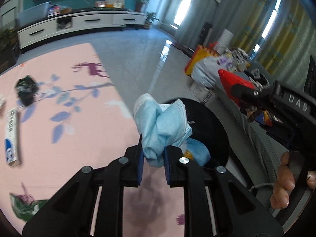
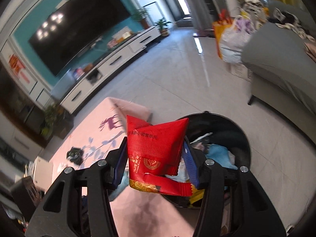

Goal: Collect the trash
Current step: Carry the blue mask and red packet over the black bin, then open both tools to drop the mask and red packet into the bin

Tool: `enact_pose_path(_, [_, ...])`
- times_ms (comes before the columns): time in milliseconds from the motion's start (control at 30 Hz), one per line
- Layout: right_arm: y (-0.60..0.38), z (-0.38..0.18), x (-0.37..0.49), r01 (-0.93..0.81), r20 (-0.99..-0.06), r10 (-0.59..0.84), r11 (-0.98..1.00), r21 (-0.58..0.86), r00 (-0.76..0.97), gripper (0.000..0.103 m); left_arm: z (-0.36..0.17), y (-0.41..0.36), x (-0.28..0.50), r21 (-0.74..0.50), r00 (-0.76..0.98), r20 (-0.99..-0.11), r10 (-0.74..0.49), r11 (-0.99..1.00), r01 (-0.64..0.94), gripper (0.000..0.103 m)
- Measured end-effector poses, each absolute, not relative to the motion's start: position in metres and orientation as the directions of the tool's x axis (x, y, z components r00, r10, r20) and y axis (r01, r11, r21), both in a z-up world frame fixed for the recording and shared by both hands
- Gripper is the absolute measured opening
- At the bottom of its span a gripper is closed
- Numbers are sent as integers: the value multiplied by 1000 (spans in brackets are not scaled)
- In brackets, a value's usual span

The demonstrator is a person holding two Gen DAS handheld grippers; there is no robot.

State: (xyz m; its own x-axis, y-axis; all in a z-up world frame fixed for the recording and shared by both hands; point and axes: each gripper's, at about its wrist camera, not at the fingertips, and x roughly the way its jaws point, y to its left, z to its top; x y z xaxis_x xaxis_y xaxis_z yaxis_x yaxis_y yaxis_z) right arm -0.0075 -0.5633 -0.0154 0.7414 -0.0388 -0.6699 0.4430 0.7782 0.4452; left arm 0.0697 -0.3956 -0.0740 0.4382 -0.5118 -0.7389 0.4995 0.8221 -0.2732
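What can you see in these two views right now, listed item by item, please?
mask: one, blue, crumpled between the left gripper's pads
wrapper: one, red, between the right gripper's pads
bin: one, black, on the floor by the mat, trash inside
mat: one, pink with leaf print, on the floor
box: one, white and blue, lying on the mat
dark packet: one, black-green, on the mat
TV: one, black, on the teal wall
cabinet: one, white, under the TV
sofa: one, grey, beside the bin
left gripper: one, black
right gripper: one, black
hand: one, on the right gripper's handle
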Motion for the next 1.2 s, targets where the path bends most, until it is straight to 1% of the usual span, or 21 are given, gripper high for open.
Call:
enact_pose_path(133, [-582, -25, -16, 505, -685, -78, 736, 450, 724, 53, -84, -423, 67, -259, 409, -756, -511, 807, 530, 18])
enact_pose_path(233, [-593, -37, -16, 533, -695, -65, 694, 484, 716, 53, -92, -440, 65, -261, 381, -765, -519, 792, 552, 18])
enact_pose_path(433, [-607, -57, -13, 599, -745, -66, 644, 476, 663, 53, -120, -472, 62, -251, 323, -805, -498, 778, 576, 18])
enact_pose_path(733, [-618, -68, -14, 665, -788, -109, 612, 427, 606, 57, -142, -491, 63, -276, 262, -830, -493, 771, 574, 18])
enact_pose_path(1033, [-626, -80, -11, 696, -817, -103, 590, 409, 567, 59, -151, -495, 63, -292, 227, -841, -491, 766, 573, 18])
enact_pose_path(1133, [-628, -88, -8, 704, -831, -87, 584, 404, 549, 62, -153, -499, 65, -292, 222, -844, -489, 764, 575, 18])
enact_pose_path(1167, [-628, -90, -7, 703, -833, -76, 582, 409, 548, 64, -153, -499, 64, -293, 221, -844, -489, 764, 575, 19])
enact_pose_path(1200, [-628, -91, -6, 702, -835, -68, 581, 413, 547, 67, -152, -498, 63, -295, 218, -844, -491, 763, 574, 24])
